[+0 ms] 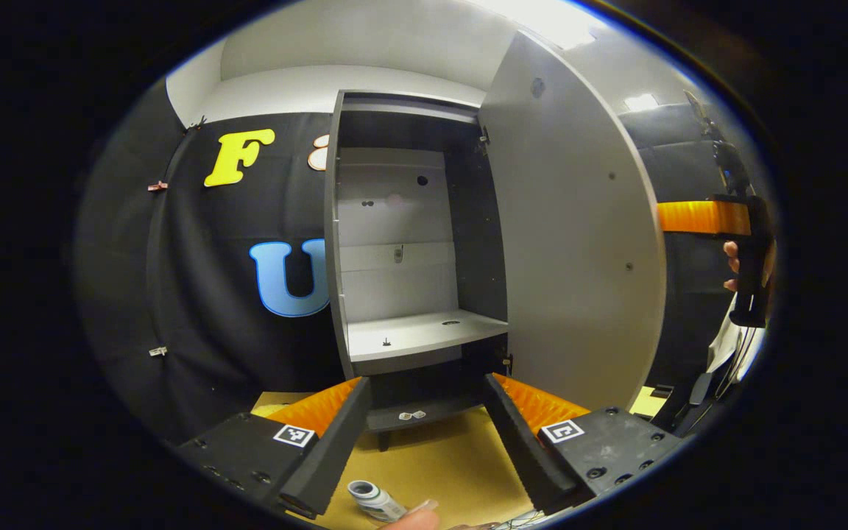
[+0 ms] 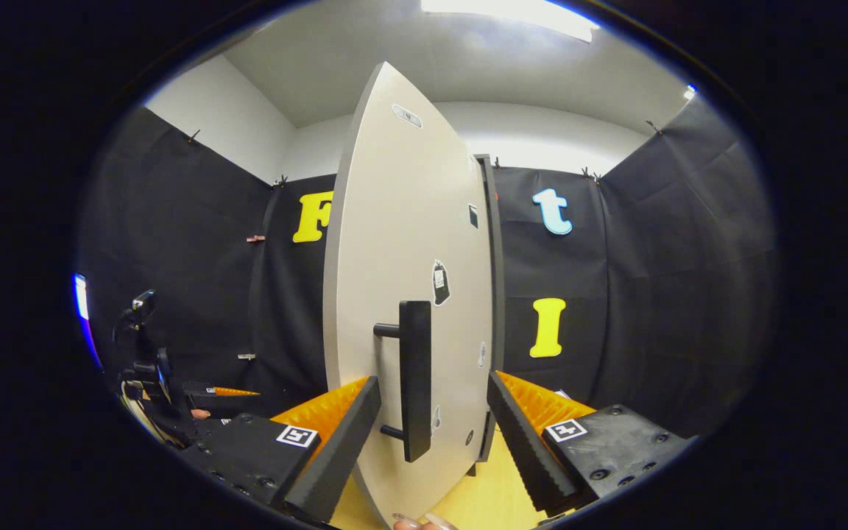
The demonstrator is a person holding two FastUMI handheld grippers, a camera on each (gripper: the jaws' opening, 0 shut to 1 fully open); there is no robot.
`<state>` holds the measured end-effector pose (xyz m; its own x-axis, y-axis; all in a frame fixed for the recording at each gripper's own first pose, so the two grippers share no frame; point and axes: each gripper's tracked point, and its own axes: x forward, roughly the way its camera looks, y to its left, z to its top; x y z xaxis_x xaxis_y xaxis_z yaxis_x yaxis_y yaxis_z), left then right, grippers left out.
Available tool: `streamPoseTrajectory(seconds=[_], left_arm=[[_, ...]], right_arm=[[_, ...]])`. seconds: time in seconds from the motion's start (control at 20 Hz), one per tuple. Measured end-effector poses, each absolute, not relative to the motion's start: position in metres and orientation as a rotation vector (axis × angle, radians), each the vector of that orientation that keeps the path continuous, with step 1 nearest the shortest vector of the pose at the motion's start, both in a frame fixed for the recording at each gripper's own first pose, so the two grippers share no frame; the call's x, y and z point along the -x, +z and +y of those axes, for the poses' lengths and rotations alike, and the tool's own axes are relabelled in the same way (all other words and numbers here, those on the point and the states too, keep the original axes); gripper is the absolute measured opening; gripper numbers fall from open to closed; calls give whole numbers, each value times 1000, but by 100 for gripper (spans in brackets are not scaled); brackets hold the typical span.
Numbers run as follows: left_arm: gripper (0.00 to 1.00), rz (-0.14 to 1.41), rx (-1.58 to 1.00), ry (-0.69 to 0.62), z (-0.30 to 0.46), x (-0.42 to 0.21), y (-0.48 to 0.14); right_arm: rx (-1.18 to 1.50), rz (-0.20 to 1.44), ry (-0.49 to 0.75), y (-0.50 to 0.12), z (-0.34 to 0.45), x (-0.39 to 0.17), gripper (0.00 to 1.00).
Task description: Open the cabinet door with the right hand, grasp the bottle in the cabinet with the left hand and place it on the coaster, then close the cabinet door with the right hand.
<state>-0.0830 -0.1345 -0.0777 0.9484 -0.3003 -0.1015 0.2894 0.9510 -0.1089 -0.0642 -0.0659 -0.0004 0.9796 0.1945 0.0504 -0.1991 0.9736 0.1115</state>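
Cabinet door (image 1: pixel 571 243) pale grey, swung wide open ahead-right of left tool; dark bar handle (image 2: pixel 414 379) between right tool's fingers. Bottle (image 1: pixel 374 499) lying sideways just below left tool.

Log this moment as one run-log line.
door: open | bottle: on table, out of cabinet | both jaws: open, empty | handle: ungripped

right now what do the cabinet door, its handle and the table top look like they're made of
The cabinet door looks like laminated board, light grey and matt, with a flat even face and small stickers. Its handle is a black matt bar on two posts, either plastic or painted metal; I cannot tell which. The table top looks like pale yellowish wood or a wood-look laminate, smooth with little shine.
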Motion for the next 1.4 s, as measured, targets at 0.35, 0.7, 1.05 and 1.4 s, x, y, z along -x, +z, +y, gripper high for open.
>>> streamPoseTrajectory(seconds=[0.35, 0.7, 1.05, 1.4], left_arm=[[96, 112, 140, -347, -73, 68, -89], [96, 118, 155, -343, -67, 68, -91], [96, 110, 202, -260, -88, 70, -74], [96, 92, 178, -215, -121, 76, -60]], right_arm=[[-130, -72, 186, 2, 13, 43, 97], [-56, -26, 160, -21, -12, 54, 98], [-70, 27, 173, -39, -55, 41, 98], [-66, 101, 179, -55, -86, 34, 98]])
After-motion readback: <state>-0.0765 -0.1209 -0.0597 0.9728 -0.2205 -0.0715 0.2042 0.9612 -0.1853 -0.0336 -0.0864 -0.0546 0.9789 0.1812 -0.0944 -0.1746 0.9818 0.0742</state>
